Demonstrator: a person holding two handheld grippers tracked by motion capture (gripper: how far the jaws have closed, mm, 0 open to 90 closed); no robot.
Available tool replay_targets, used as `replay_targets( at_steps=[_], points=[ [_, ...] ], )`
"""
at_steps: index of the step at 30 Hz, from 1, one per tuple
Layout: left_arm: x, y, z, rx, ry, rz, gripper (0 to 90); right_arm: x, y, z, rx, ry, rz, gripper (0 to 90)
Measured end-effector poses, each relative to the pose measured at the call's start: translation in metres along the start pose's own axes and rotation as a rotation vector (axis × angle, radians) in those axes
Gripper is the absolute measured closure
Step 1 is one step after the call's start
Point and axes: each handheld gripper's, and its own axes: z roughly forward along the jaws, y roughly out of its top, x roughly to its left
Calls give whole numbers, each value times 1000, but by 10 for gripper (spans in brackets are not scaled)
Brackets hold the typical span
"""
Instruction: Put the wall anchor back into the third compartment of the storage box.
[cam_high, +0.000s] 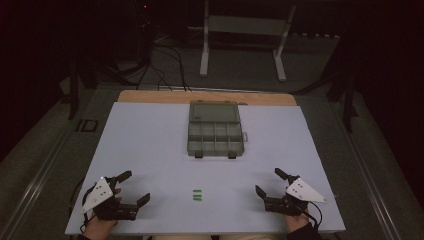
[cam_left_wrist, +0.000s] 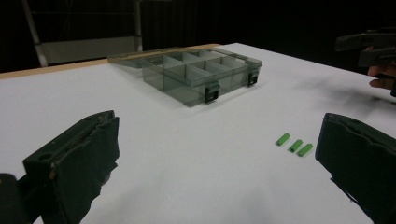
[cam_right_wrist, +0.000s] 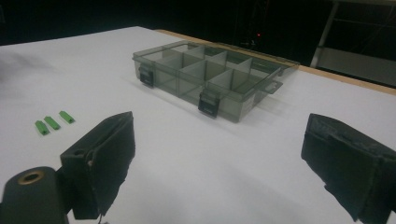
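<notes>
Both my left gripper (cam_high: 131, 187) and right gripper (cam_high: 266, 182) sit near me on the white table (cam_high: 150, 150), jaws spread wide, holding nothing. Between them lie three small green plastic pieces (cam_high: 197, 195). Farther off sits an open smoky-clear plastic compartment box (cam_high: 215, 129).

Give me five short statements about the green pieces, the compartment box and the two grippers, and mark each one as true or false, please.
1. Three green pieces lie on the white table between the two grippers. True.
2. The compartment box is closed. False: its lid is folded back flat and the compartments are exposed.
3. The left gripper is clamped on a green piece. False: its jaws are wide apart and hold nothing.
4. The right gripper is open. True.
5. One green piece already lies in a compartment. False: all three are on the table, and the compartments look empty.
</notes>
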Motion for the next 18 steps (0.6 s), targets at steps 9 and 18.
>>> replay_targets(
  at_steps=[9,18],
  points=[
    [-3,5,2,-1,-3,12,0,0,0,-4,-17,3,-13,98],
    [-5,15,2,-28,-25,-29,0,-1,1,-4,-27,9,0,98]
  ],
)
